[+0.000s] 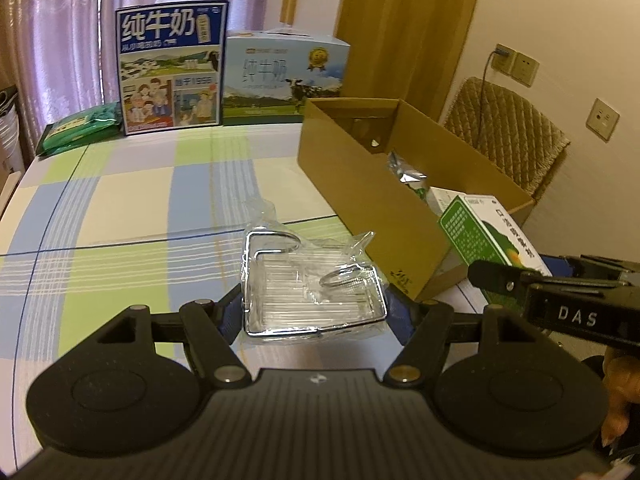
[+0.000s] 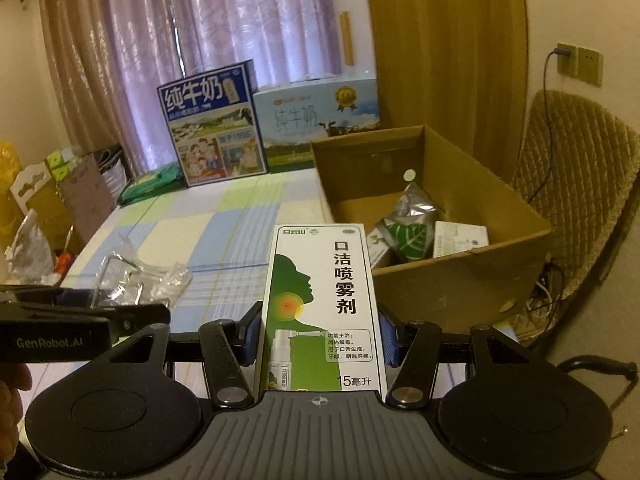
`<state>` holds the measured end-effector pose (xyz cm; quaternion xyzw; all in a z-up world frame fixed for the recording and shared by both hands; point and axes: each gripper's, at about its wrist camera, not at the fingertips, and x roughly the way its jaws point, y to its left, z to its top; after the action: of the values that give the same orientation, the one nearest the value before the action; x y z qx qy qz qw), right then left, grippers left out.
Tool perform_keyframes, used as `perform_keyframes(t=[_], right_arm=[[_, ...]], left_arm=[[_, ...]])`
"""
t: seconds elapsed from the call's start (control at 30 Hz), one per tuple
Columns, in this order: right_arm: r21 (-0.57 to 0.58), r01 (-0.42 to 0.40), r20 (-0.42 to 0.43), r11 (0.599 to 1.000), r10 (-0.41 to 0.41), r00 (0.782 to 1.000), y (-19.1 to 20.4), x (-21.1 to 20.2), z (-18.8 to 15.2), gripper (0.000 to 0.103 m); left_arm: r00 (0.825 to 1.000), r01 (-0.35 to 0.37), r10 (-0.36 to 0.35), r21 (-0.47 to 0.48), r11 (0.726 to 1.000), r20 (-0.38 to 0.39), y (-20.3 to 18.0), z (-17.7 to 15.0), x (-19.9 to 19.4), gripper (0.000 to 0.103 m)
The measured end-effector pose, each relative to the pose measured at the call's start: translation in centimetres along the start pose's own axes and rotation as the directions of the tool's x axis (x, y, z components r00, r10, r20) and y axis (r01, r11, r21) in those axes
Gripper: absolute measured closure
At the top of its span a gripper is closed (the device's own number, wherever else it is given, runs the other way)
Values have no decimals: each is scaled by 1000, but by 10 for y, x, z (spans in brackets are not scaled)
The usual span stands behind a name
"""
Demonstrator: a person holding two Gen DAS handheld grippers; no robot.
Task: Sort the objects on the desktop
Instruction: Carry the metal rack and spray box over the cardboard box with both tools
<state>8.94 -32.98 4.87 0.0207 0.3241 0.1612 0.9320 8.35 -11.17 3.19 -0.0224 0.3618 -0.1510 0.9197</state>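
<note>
My right gripper (image 2: 320, 336) is clamped on the tall green-and-white throat-spray carton (image 2: 322, 304), blue pads pressing both long sides, carton upright and off the table. My left gripper (image 1: 316, 312) has its fingers on either side of the chrome wire rack sealed in a clear plastic bag (image 1: 312, 284); whether they actually bite, I cannot tell.

Risks, as I judge them:
- The carton is gripped low, so a quick swing could tip it in the pads.
- The open brown cardboard box (image 2: 460, 276) lies ahead and right of my right gripper; its near wall could catch the carton if I come in low.
- The bag film is slick and may slide off the rack.

Around: a silver foil pouch (image 2: 412, 208) and small white box (image 2: 460, 236) already fill the box's near corner. Two milk cases (image 1: 172, 68) stand far ahead, well clear.
</note>
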Motion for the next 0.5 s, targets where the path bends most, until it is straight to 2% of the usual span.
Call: perform_keyframes(t=[0.5], right_arm=[[45,39,23,998,-40,999,-35,-13,8,50]], left_arm=[[999,42,-42,50,998,4,-33,17,7,37]])
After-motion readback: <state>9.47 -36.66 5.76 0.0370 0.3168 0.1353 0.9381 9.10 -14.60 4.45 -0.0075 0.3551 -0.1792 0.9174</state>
